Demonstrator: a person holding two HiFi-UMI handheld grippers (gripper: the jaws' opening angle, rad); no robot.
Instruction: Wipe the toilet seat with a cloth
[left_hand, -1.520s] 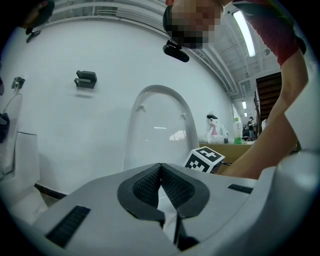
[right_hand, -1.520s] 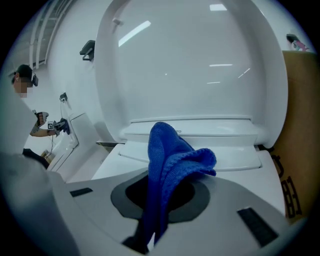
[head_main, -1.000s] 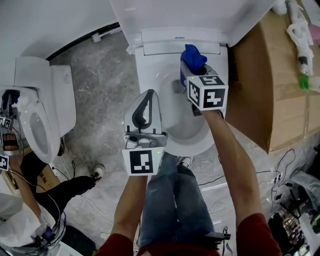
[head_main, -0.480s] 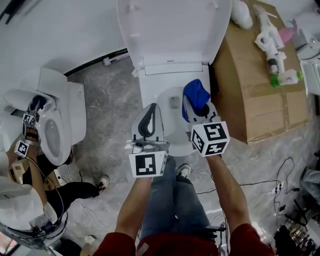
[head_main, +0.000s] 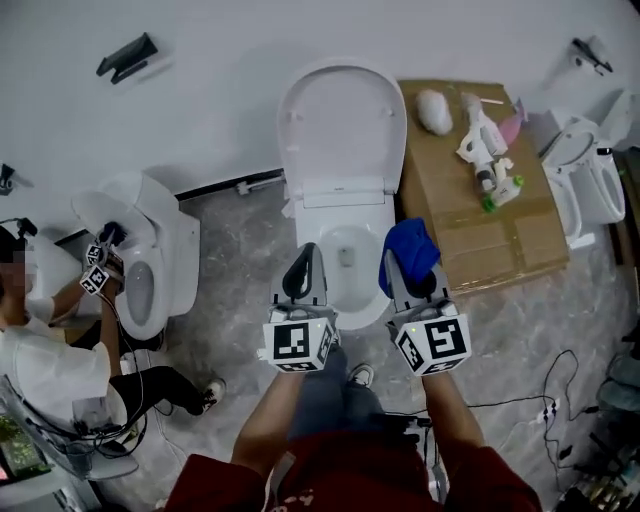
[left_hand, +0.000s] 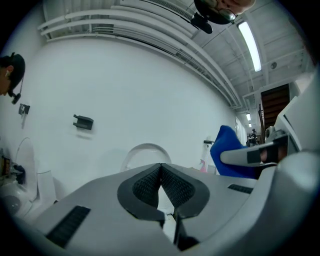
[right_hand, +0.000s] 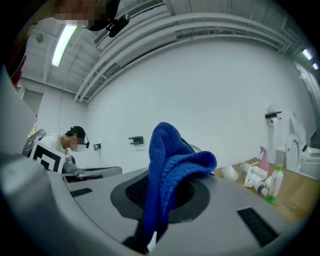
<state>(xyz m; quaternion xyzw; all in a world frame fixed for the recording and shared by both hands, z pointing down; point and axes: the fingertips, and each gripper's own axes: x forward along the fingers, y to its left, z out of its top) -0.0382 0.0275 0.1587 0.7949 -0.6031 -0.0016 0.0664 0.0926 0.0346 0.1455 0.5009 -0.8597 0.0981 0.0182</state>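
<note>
Grippers hang side by side over an open toilet in the head view: the left gripper (head_main: 305, 252) rides above the near left edge of the bowl with its jaws pressed together on nothing, while the right gripper (head_main: 397, 264) clamps a blue cloth (head_main: 412, 248) that bunches up above the right side of the toilet seat (head_main: 352, 311), with no visible contact between cloth and seat. The lid (head_main: 338, 120) stands raised against the white wall. Just right of the toilet, a cardboard box (head_main: 500, 245) carries spray bottles (head_main: 482, 150) and a pale rounded object (head_main: 435, 110). At far left, a person in white (head_main: 45, 350) bends over a second toilet (head_main: 150, 265). From the left gripper view, the left gripper (left_hand: 160, 166) shows its ribbed pads meeting tip to tip with nothing between them; the arch of the lid (left_hand: 142, 151) rises behind, and the cloth (left_hand: 226, 149) shows at right, pinched in the other tool. From the right gripper view, the right gripper (right_hand: 162, 192) is clenched on the cloth (right_hand: 167, 165), whose knitted folds rise from between the pads and flop to the right, with the bottles (right_hand: 267, 175) on the box beyond at right and the person (right_hand: 72, 140) at left.
</note>
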